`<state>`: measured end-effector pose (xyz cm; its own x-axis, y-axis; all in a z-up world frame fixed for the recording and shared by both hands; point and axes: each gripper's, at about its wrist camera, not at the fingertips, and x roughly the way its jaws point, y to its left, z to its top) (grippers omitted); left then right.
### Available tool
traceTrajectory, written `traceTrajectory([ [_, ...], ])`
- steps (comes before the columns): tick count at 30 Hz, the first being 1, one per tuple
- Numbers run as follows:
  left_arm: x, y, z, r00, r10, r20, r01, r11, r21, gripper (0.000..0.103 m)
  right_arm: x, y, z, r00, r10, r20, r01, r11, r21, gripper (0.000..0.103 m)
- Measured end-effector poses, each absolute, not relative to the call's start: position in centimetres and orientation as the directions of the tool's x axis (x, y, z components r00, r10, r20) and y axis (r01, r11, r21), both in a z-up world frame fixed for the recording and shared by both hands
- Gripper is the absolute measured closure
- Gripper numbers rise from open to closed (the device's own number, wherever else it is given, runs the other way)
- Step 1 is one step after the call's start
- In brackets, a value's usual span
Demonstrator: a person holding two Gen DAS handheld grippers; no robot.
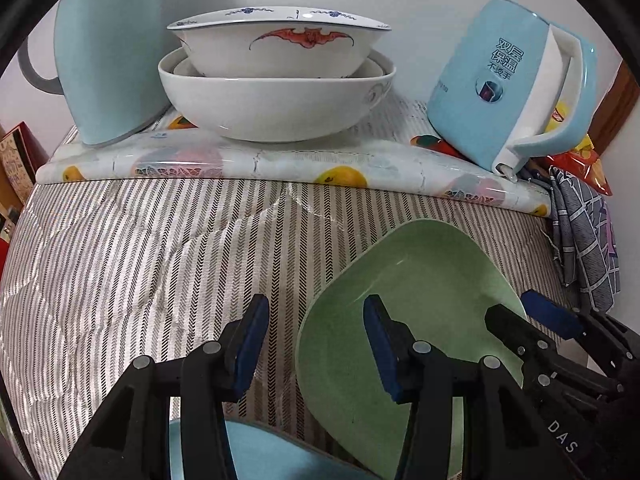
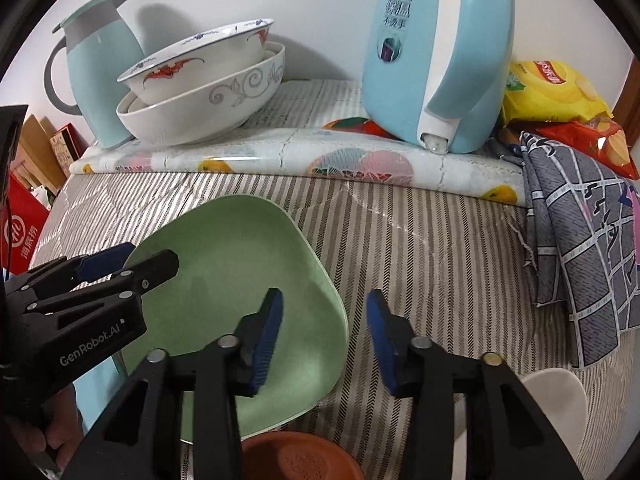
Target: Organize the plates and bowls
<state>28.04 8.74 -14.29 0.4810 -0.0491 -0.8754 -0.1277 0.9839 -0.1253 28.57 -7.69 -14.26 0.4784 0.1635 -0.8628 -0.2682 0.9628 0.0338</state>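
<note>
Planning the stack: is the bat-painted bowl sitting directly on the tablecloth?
No, the bat-painted bowl sits nested inside a larger white bowl.

Green plate [image 1: 404, 280]; white bowl [image 1: 276, 40] w/ red bat; striped tablecloth [image 1: 140, 248]; blue kettle [image 2: 440, 60]

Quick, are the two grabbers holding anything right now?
Left gripper: jaws open, either side of the pale green rounded plate's rim, not squeezing it.
Right gripper: jaws open, either side of the same plate's opposite rim, not squeezing.

Looked like a home: striped tablecloth [image 2: 420, 248], stacked china bowls [image 1: 276, 92] at 12 o'clock, blue kettle [image 2: 436, 56] at 1, snack bags [image 2: 560, 96] at 2, thermos jug [image 2: 100, 68] at 10.
</note>
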Motion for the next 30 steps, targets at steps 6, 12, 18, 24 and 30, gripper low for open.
traceTrajectory([
  [6, 28.8, 8.4, -15.1, 0.468, -0.051, -0.882, -0.123, 0.985, -0.122, 0.074, 29.0, -7.5, -15.3, 0.449, 0.147, -0.882, -0.273, 0.962, 0.021, 0.081],
  [12, 29.2, 7.8, -15.2, 0.481, -0.049, -0.875, -0.108, 0.987, -0.116, 0.079, 29.2, -7.7, -15.8, 0.448, 0.14, -0.883, -0.261, 0.965, 0.021, 0.089],
  [18, 29.6, 7.5, -14.5, 0.505, -0.062, -0.861, -0.091, 0.988, -0.124, 0.085, 29.3, -8.6, -15.1, 0.478, 0.134, -0.868, -0.234, 0.972, 0.021, 0.091],
  [24, 29.3, 7.2, -13.2, 0.53, -0.055, -0.846, -0.077, 0.991, -0.113, 0.086, 29.5, -9.3, -14.0, 0.498, 0.154, -0.853, -0.214, 0.975, 0.052, 0.092],
  [30, 28.1, 7.5, -11.5, 0.55, -0.053, -0.834, -0.073, 0.991, -0.111, 0.086, 29.1, -9.6, -12.9, 0.512, 0.176, -0.841, -0.213, 0.974, 0.074, 0.092],
])
